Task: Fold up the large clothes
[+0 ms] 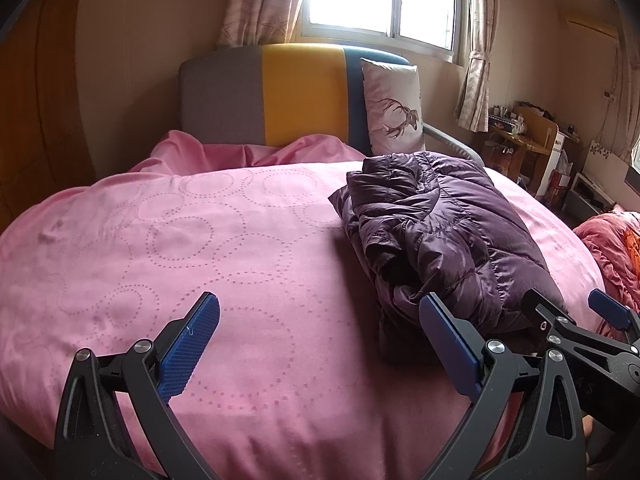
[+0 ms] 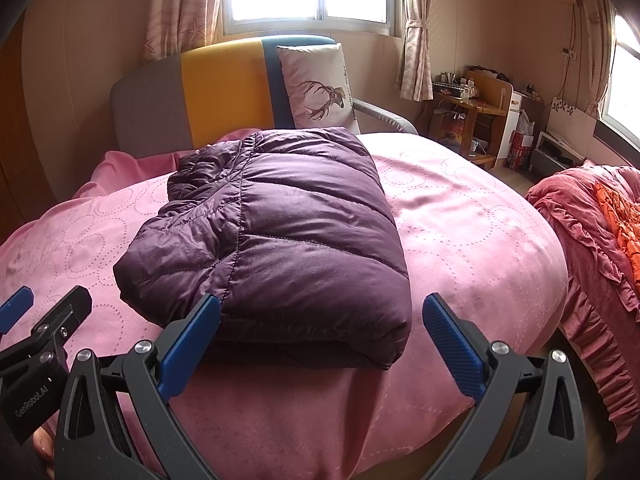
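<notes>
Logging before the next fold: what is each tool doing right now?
Left tool: open, holding nothing.
Right tool: open, empty, at the purple jacket.

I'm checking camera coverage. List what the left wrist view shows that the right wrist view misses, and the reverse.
Only the left wrist view shows the jacket's rumpled, layered side and the wide bare stretch of pink bedspread in front of the open left gripper. Only the right wrist view shows the jacket's smooth top panel and the second window. Both show the deer pillow, headboard, red quilt and the open right gripper.
</notes>
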A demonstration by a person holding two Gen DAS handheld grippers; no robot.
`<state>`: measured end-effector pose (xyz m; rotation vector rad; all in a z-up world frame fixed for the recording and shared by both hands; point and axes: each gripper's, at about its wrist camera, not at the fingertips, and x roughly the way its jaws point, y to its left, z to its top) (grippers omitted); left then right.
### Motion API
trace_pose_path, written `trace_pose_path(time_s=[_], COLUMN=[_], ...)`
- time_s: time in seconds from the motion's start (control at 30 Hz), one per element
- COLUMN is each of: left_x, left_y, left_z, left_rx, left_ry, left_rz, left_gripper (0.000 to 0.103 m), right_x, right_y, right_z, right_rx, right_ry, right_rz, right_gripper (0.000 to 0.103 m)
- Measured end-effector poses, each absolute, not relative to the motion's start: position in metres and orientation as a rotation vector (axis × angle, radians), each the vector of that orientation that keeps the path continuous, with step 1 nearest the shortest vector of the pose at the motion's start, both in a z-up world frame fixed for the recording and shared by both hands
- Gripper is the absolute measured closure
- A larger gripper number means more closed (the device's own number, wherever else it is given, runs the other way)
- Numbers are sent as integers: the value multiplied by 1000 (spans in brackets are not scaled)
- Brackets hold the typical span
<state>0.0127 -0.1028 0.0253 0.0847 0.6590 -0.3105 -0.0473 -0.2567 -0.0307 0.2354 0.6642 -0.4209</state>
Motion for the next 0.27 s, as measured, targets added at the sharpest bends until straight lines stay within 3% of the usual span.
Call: trace_pose_path(time_s=[0.27], left_x=[13], left_y=[-102], left_z=[22], left_rx=[83], left_ry=[674], left_rz=[-303], left_gripper=[4], right_x=[-47], right_y=[-259], right_z=[-32], right_rx=[246], right_ry=[667], right_rz=[-417], right_gripper=[2])
